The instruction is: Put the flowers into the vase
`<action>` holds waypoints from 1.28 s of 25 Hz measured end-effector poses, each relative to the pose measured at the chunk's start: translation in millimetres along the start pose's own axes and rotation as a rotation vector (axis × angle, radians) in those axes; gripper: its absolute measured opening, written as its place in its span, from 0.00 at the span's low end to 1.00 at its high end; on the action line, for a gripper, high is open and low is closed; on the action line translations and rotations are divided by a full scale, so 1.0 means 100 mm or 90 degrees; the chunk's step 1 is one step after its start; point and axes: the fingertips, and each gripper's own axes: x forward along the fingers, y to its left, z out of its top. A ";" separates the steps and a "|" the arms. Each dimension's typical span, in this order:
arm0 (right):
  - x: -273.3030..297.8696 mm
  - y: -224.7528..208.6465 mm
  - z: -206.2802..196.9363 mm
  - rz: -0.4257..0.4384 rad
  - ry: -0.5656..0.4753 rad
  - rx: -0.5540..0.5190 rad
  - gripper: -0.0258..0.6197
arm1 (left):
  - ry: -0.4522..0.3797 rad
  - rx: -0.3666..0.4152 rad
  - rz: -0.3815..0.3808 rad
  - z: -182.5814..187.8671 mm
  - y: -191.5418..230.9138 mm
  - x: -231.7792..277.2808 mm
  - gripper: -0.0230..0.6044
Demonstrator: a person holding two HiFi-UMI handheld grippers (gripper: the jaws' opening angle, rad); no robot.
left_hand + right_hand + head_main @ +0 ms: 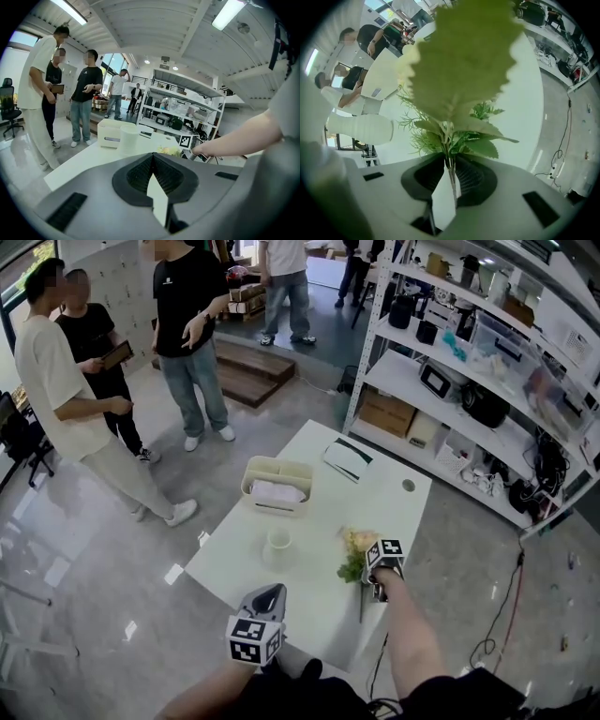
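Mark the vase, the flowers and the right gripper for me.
vase (278, 551): head view, on its white body.
flowers (359, 541): head view, on the pale bloom.
right gripper (451, 174): right gripper view, midway between its fingertips, where they clamp the stem.

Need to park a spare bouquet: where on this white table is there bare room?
Bare: the middle of the table, between storage bin, vase and flowers, and the far-right stretch by the round hole. Crowded: the near right edge, where the right gripper clamps the flowers.

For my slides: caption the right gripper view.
Right gripper shut on the flowers, white vase nearby on the table.
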 end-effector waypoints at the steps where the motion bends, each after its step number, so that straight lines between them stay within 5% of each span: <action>1: 0.00 0.00 0.01 0.000 0.000 0.000 0.15 | 0.001 0.000 -0.001 -0.01 0.00 0.01 0.05; 10: -0.10 0.02 0.03 -0.002 -0.030 -0.013 0.12 | -0.001 0.002 -0.013 0.01 -0.07 0.05 0.05; 15: -0.31 0.12 0.17 0.011 -0.099 -0.038 0.11 | -0.010 0.004 -0.016 0.06 -0.11 0.06 0.05; 24: -1.23 0.68 0.42 0.079 -0.447 -0.148 0.11 | -0.041 0.011 -0.016 0.22 -0.16 0.06 0.05; 32: -2.48 1.37 0.09 0.016 -0.846 -0.380 0.11 | -0.071 0.022 -0.020 0.43 -0.24 0.02 0.05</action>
